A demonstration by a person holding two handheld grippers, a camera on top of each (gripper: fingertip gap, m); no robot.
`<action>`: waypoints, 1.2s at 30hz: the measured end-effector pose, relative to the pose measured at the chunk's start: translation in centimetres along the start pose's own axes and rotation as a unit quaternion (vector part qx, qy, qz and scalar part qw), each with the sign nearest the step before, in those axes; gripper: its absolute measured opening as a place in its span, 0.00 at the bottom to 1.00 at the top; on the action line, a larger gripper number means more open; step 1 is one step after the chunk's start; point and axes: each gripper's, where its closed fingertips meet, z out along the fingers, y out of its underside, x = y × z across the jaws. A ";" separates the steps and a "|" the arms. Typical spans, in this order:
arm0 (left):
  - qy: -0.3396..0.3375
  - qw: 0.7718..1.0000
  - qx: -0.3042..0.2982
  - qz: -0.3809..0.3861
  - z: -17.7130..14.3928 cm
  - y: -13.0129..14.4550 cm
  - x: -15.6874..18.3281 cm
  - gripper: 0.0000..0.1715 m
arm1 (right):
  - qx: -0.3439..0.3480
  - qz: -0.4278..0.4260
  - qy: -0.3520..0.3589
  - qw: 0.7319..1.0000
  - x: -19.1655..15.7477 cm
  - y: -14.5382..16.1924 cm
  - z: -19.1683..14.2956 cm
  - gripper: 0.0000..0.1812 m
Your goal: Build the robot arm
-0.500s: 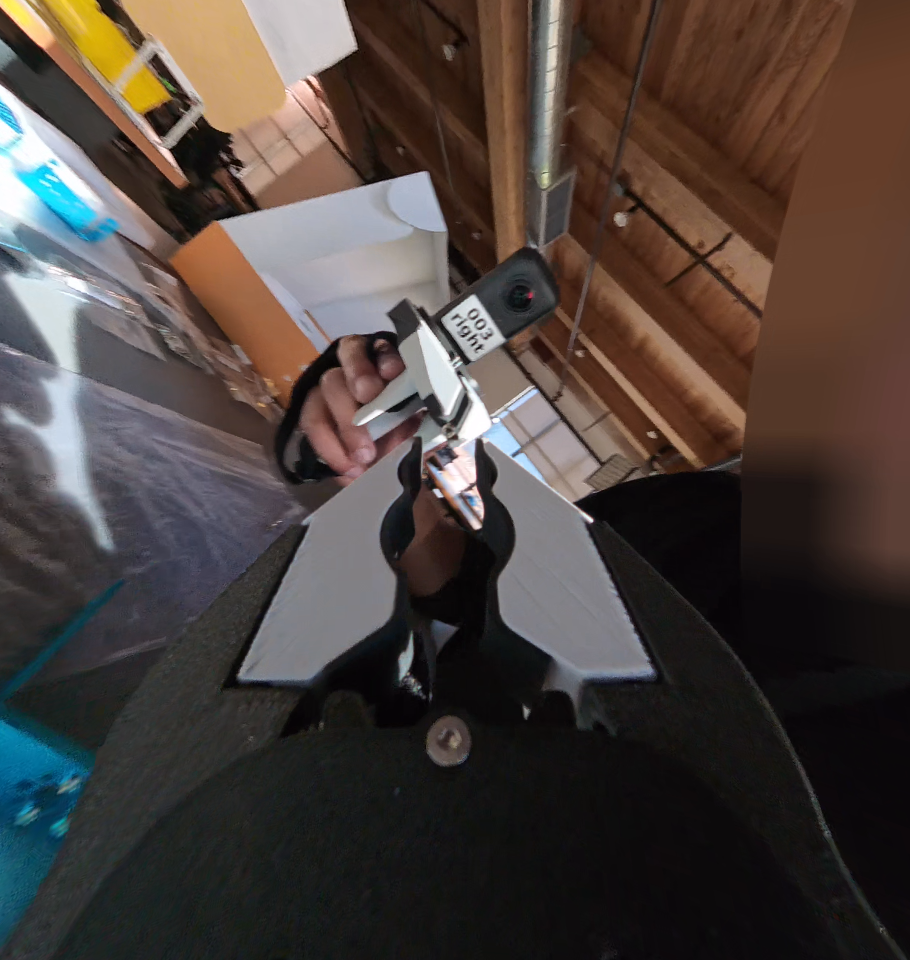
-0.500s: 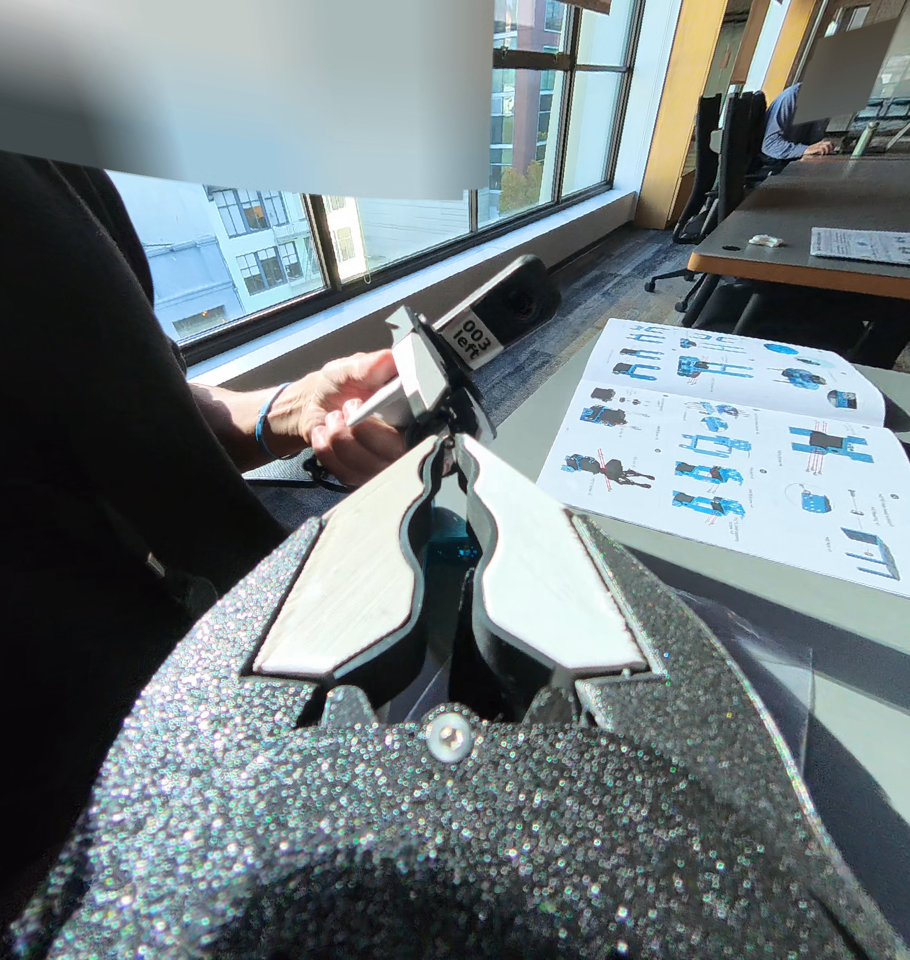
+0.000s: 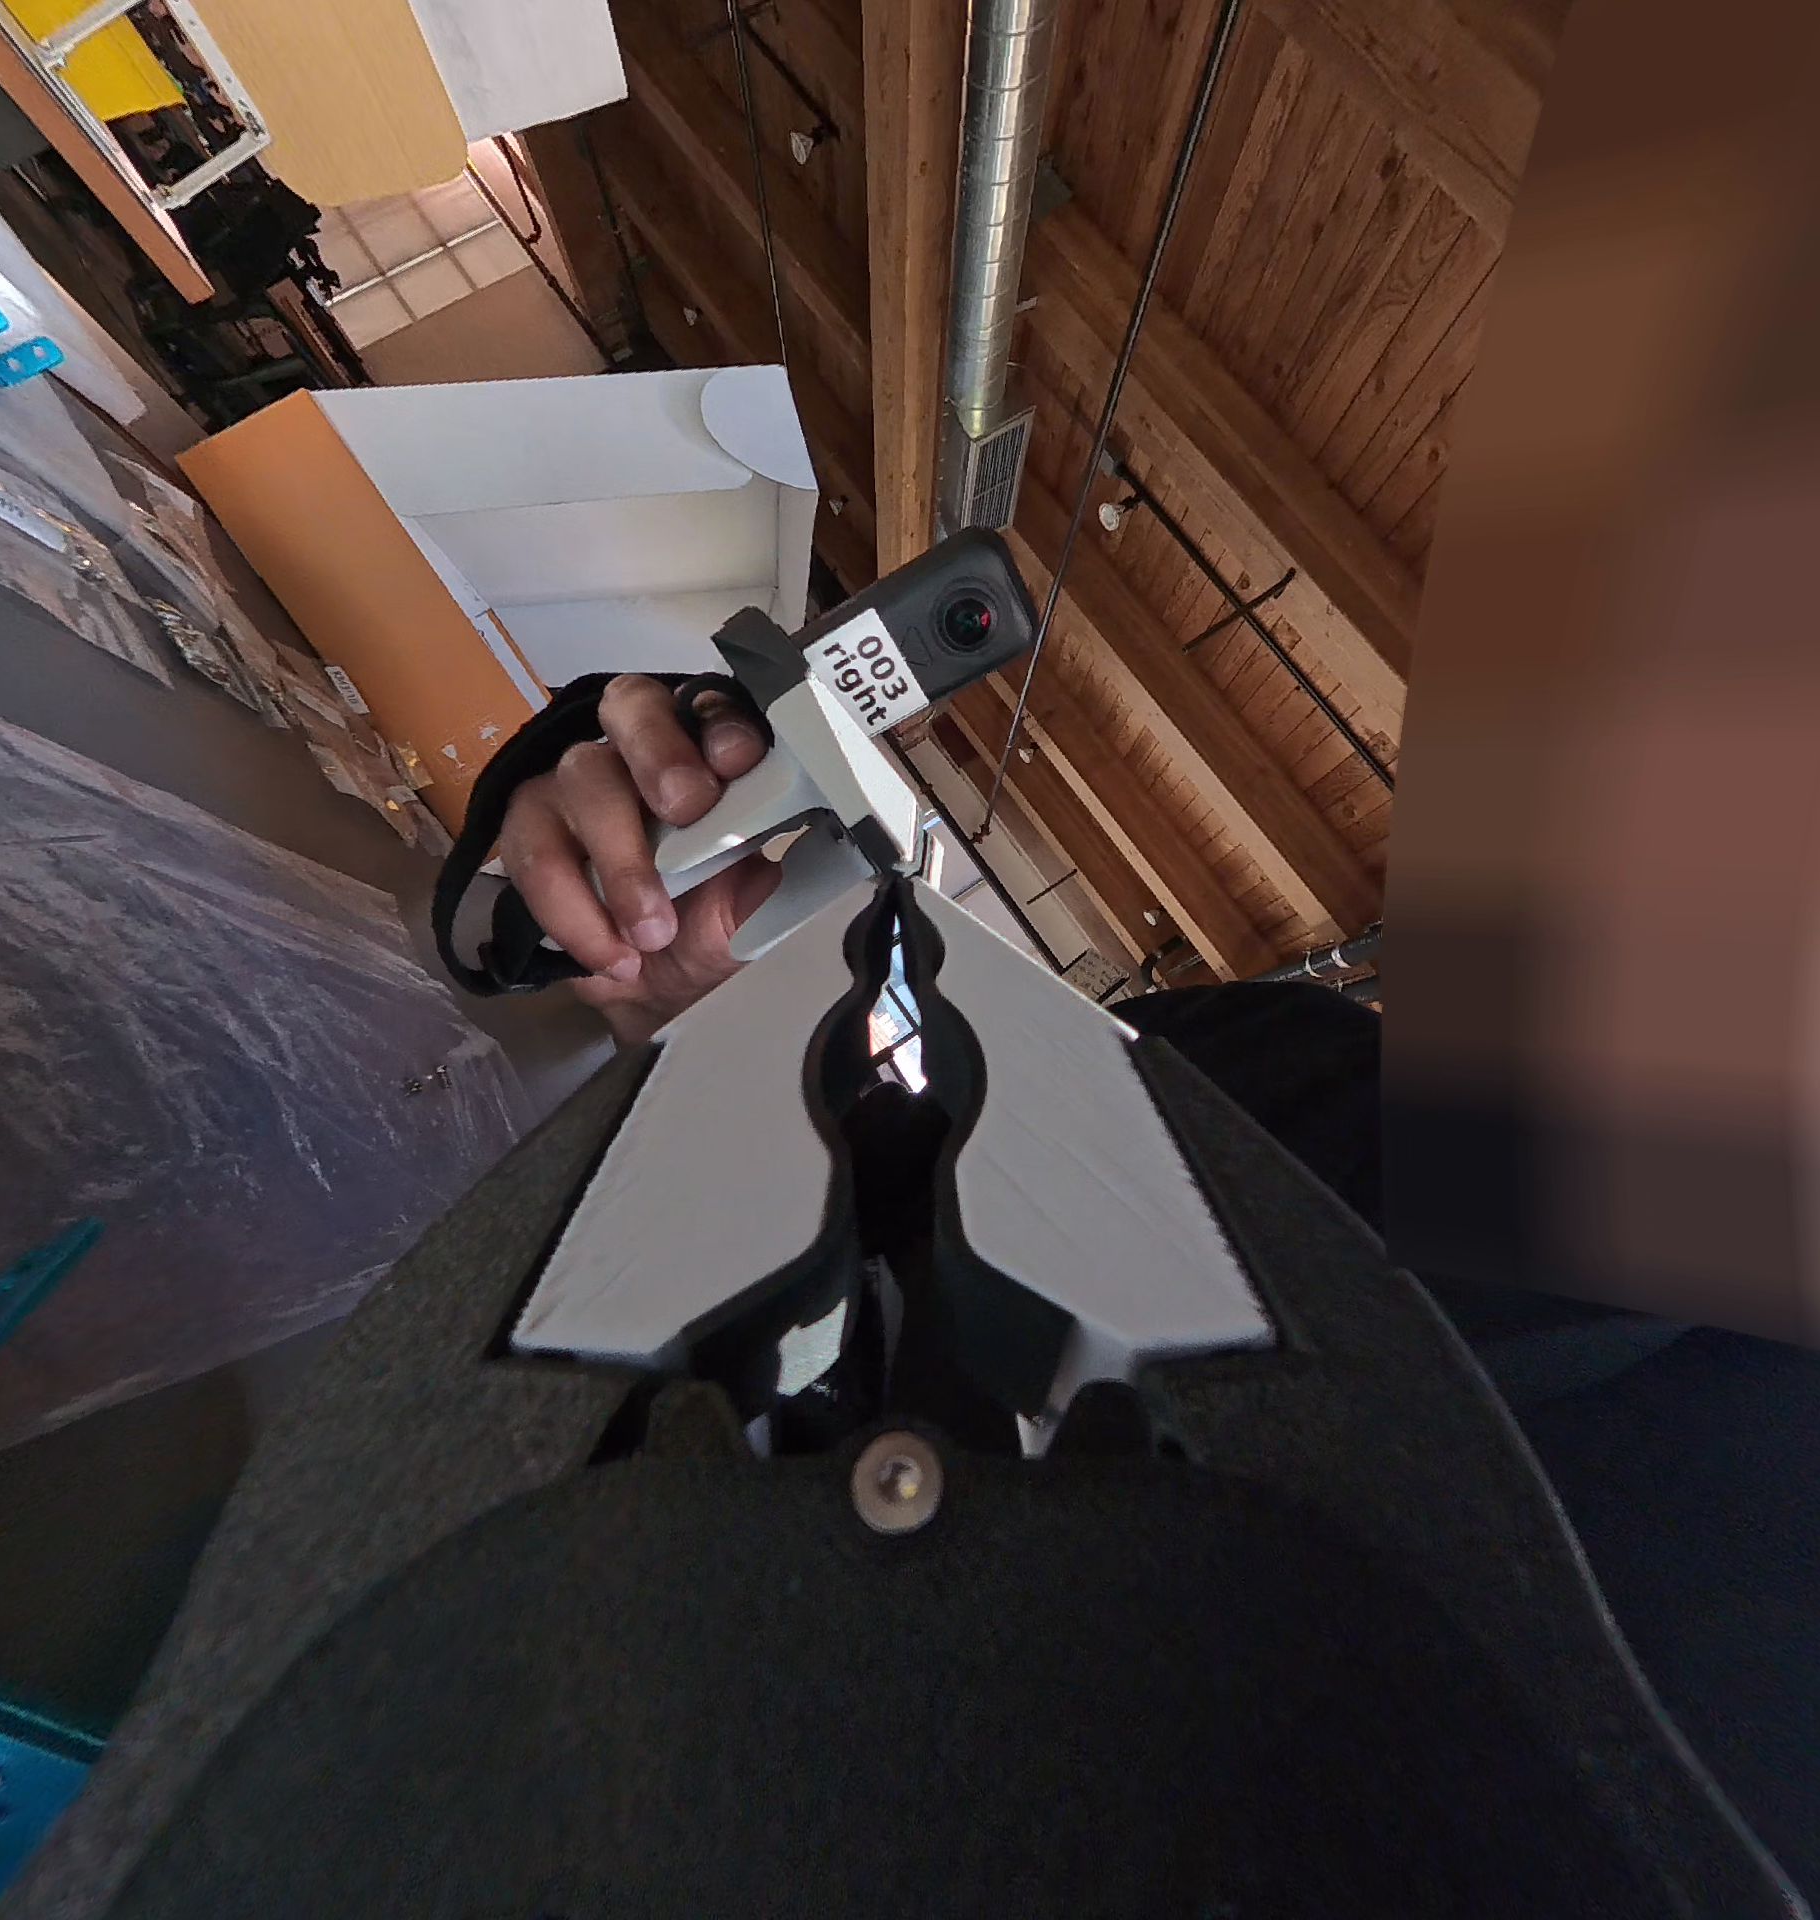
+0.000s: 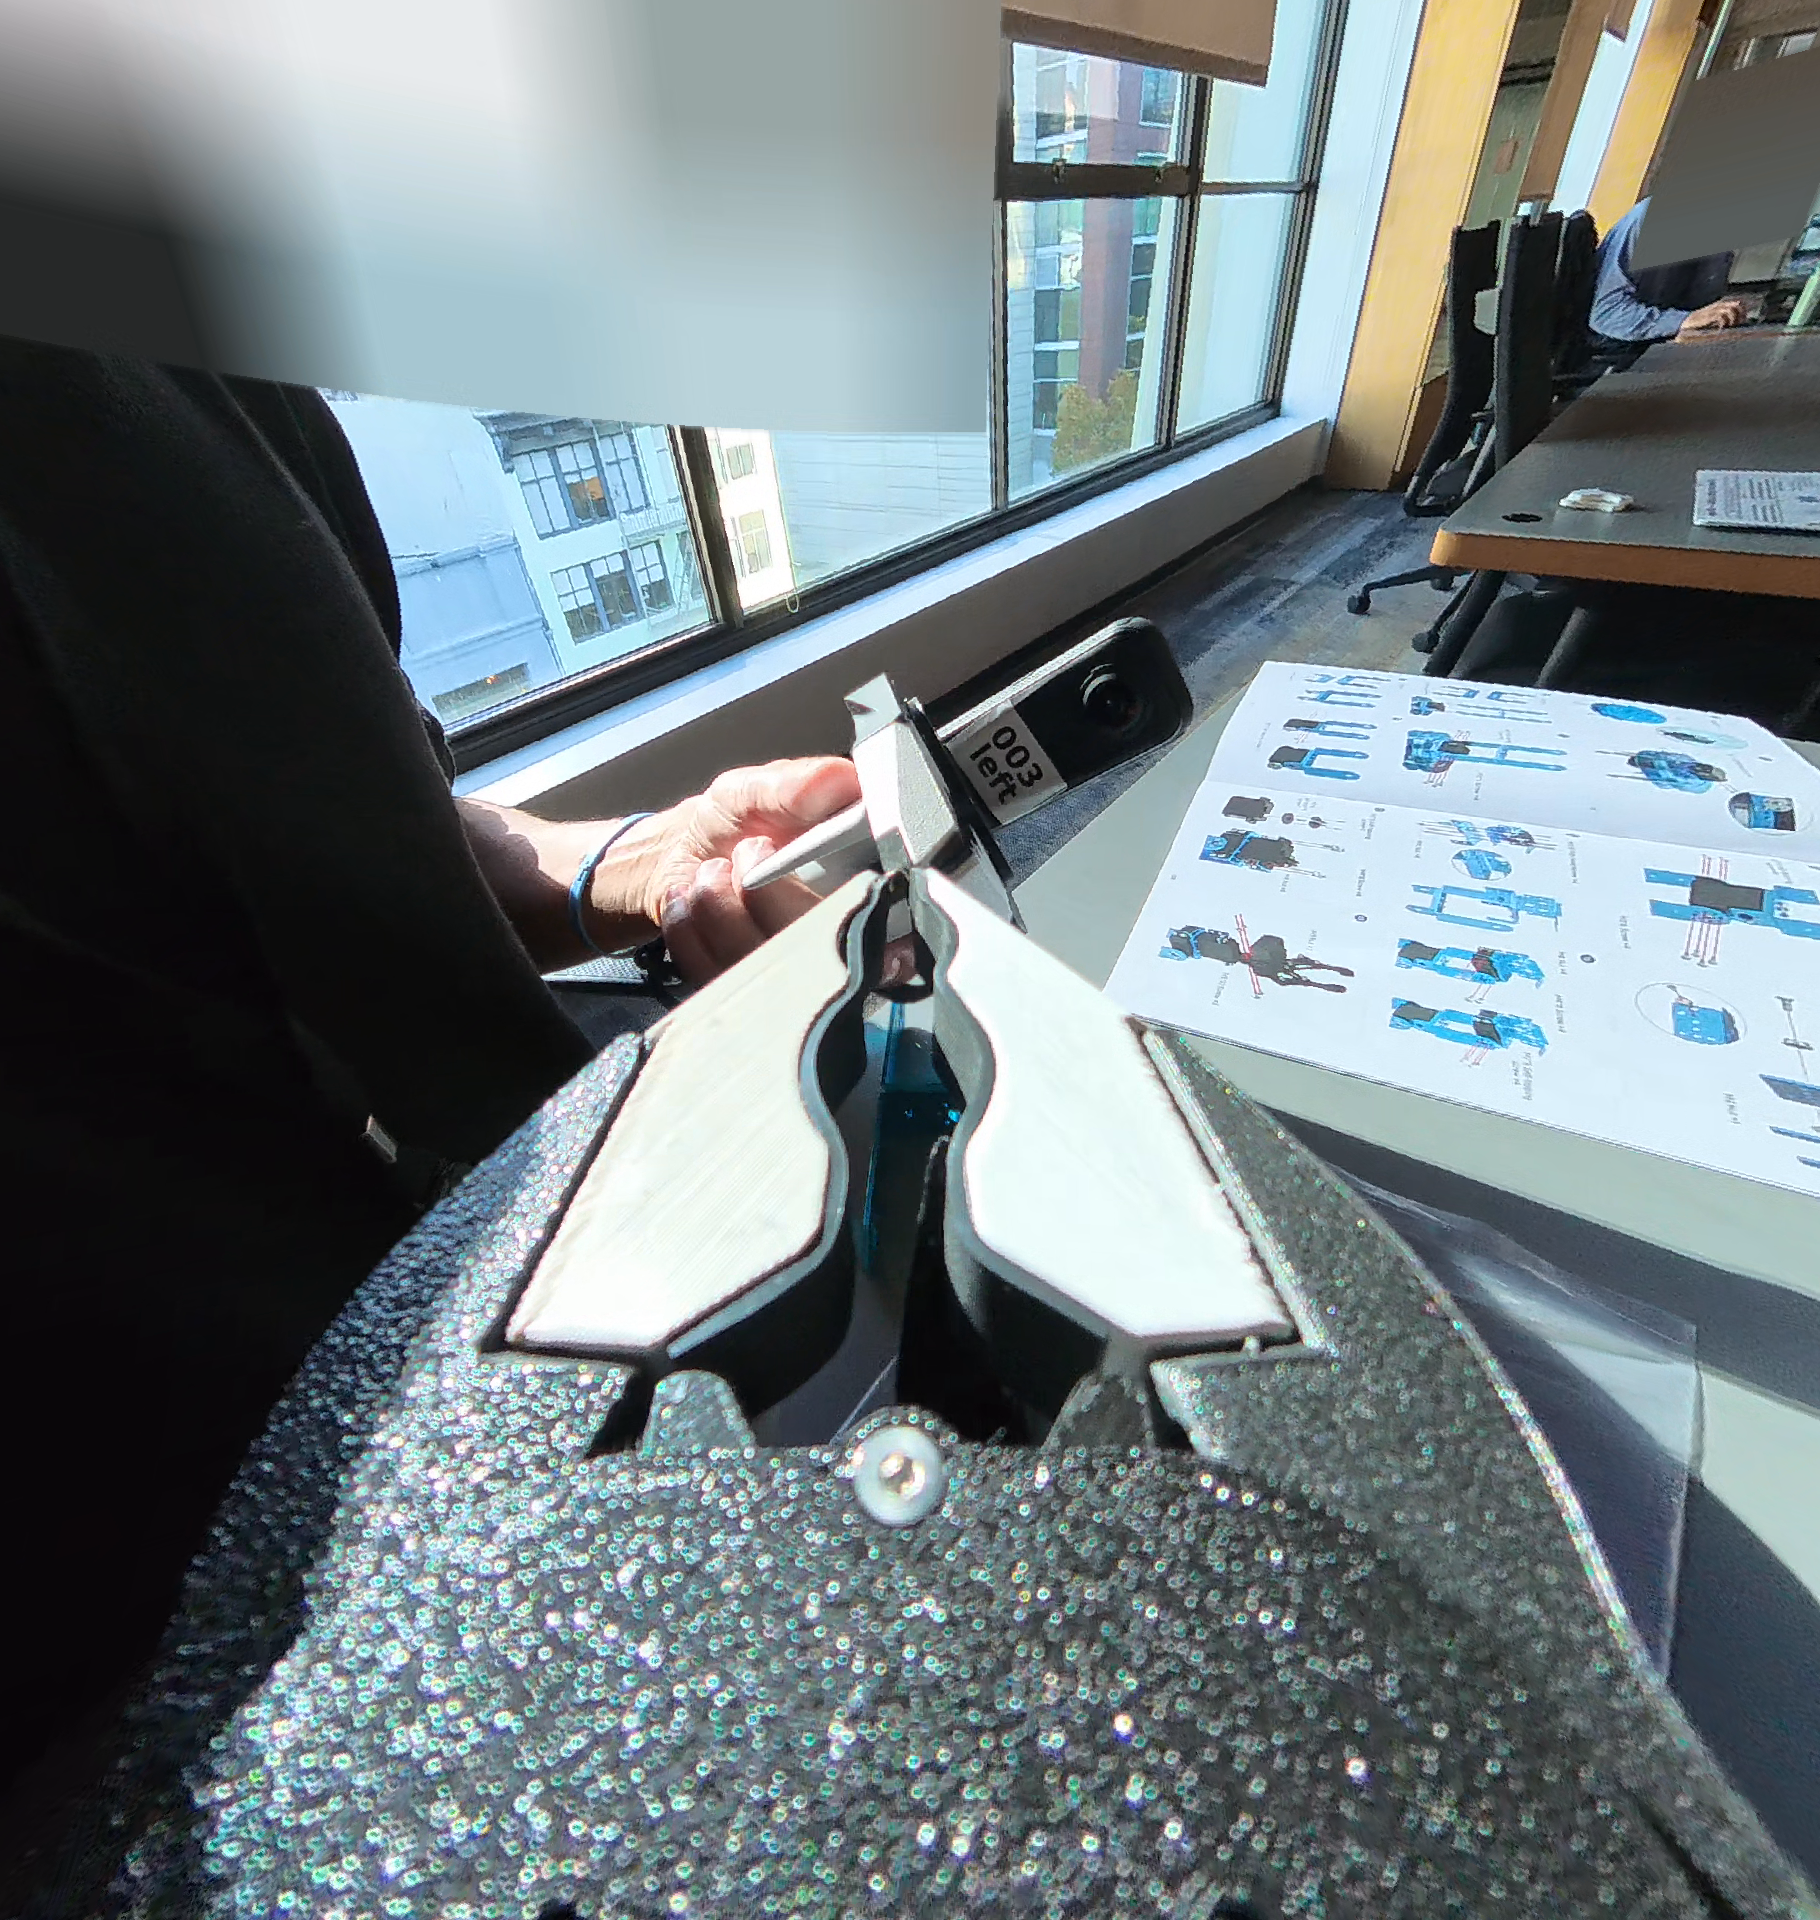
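My two grippers are held in the air, pointing at each other tip to tip. In the left wrist view my left gripper (image 3: 890,906) has its fingertips together, with nothing visible between them. Just beyond it a hand holds the right gripper's white handle and camera (image 3: 844,748). In the right wrist view my right gripper (image 4: 898,883) has its tips almost touching. A thin blue metal part (image 4: 901,1101) shows in the gap lower down; I cannot tell whether it is gripped. The left gripper's handle and camera (image 4: 927,800) sit right past the tips.
An open instruction booklet (image 4: 1508,914) lies on the grey table (image 4: 1145,862), with a clear plastic bag (image 4: 1571,1382) near it. A white and orange cardboard box (image 3: 573,520) and blue parts (image 3: 2,353) are on the table. A person in dark clothes (image 4: 158,831) is close. My left and right fingertips are right by each other.
My left gripper's fingers have closed from a clear gap to tips together. Both grippers have tilted a little and stay tip to tip.
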 end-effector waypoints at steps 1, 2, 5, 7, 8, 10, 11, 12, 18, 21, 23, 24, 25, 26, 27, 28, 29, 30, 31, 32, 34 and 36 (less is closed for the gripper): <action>0.000 1.000 0.001 -0.001 0.0 0.0 -0.1 0.00 | 0.001 0.002 0.000 1.000 0.1 0.1 0.0 0.02; 0.000 1.000 0.002 0.000 -0.1 0.0 -0.1 0.00 | 0.003 0.003 0.000 1.000 0.1 0.1 0.0 0.02; 0.003 1.000 0.007 -0.004 -0.1 -0.1 -0.2 0.00 | 0.012 0.005 -0.001 1.000 0.3 0.2 0.0 0.02; 0.008 1.000 0.013 -0.006 0.0 -0.2 -0.2 0.00 | 0.022 0.006 -0.003 1.000 0.3 0.0 0.0 0.02; 0.012 1.000 0.016 -0.008 0.0 -0.2 -0.1 0.00 | 0.027 0.004 -0.003 1.000 0.3 -0.1 0.0 0.02; 0.014 1.000 0.021 -0.013 0.0 -0.3 -0.1 0.00 | 0.033 -0.003 0.002 0.999 0.3 -0.1 0.0 0.02; 0.012 1.000 0.021 -0.014 0.0 -0.3 -0.2 0.00 | 0.033 -0.005 0.004 0.999 0.4 0.0 -0.1 0.02; 0.009 1.000 0.021 -0.014 0.1 -0.4 -0.4 0.00 | 0.032 -0.008 0.006 0.999 0.5 0.1 -0.2 0.02; -0.029 0.999 -0.007 -0.022 1.0 0.3 -1.7 0.00 | 0.013 -0.019 0.011 1.000 0.5 1.2 -1.4 0.02; -0.131 0.990 -0.039 0.025 1.2 0.7 -4.4 0.00 | -0.052 -0.008 0.035 0.998 1.6 3.5 -2.8 0.01; -0.197 0.976 -0.069 0.063 1.3 1.1 -6.2 0.00 | -0.090 0.010 0.038 0.995 2.4 5.6 -4.2 0.00; -0.220 0.969 -0.079 0.079 1.3 1.1 -6.8 0.00 | -0.122 0.026 0.053 0.991 3.3 7.4 -5.1 0.00; -0.245 0.961 -0.089 0.096 1.2 1.1 -7.4 0.00 | -0.160 0.043 0.065 0.984 4.0 9.4 -6.0 0.00; -0.270 0.951 -0.096 0.116 1.0 1.0 -8.0 0.00 | -0.196 0.063 0.062 0.977 4.1 11.3 -6.8 0.00; -0.292 0.941 -0.104 0.137 0.7 0.9 -8.4 0.00 | -0.240 0.079 0.070 0.965 4.5 13.2 -7.6 0.00; -0.313 0.929 -0.113 0.160 0.3 0.9 -8.8 0.01 | -0.285 0.083 0.087 0.951 5.1 14.9 -8.5 0.00; -0.334 0.916 -0.127 0.182 -0.2 1.0 -9.2 0.01 | -0.318 0.082 0.089 0.940 5.1 16.3 -9.1 0.00; -0.358 0.901 -0.140 0.203 -0.9 1.0 -9.6 0.01 | -0.325 0.082 0.089 0.938 5.0 16.5 -9.3 0.00; -0.382 0.884 -0.152 0.223 -1.6 1.0 -10.0 0.01 | -0.323 0.079 0.094 0.938 5.1 16.2 -9.3 0.00; -0.402 0.869 -0.156 0.241 -2.3 0.8 -10.2 0.01 | -0.337 0.073 0.094 0.934 5.0 16.4 -9.5 0.00; -0.423 0.857 -0.134 0.262 -3.3 -0.1 -9.8 0.01 | -0.355 0.041 0.090 0.930 4.6 16.6 -9.6 0.00; -0.420 0.858 -0.121 0.270 -3.9 -0.6 -9.0 0.01 | -0.363 0.012 0.094 0.927 4.4 16.6 -9.5 0.00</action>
